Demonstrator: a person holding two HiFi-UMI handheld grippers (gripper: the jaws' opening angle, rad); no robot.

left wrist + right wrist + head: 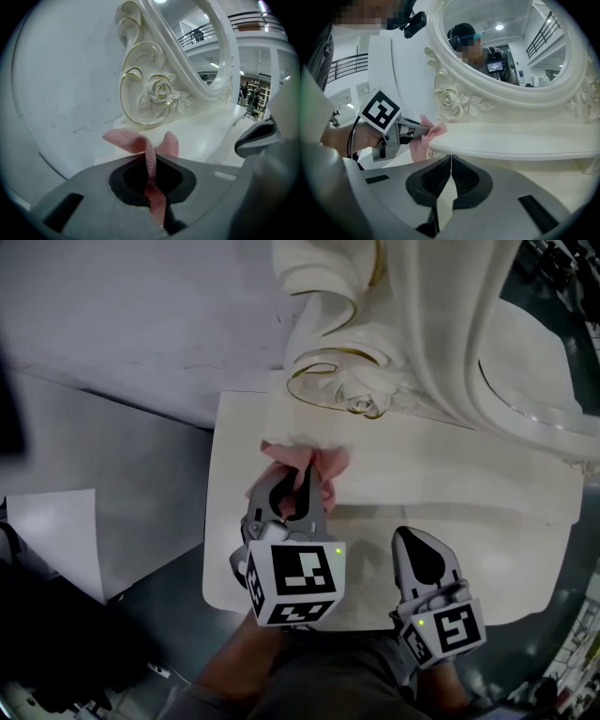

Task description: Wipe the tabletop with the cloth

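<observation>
A pink cloth lies bunched on the white tabletop, near its left end, just in front of the carved mirror base. My left gripper is shut on the cloth; a strip of the cloth runs down between its jaws in the left gripper view. My right gripper hovers over the front edge of the tabletop, to the right of the left one, shut with nothing in it. The right gripper view shows its jaws closed together and, beyond them, the left gripper pressing the cloth against the edge of a white ledge.
An ornate white mirror frame with a carved rose and gilt scrolls stands at the back of the tabletop. Grey floor lies to the left, with a white sheet on it. The mirror reflects a person.
</observation>
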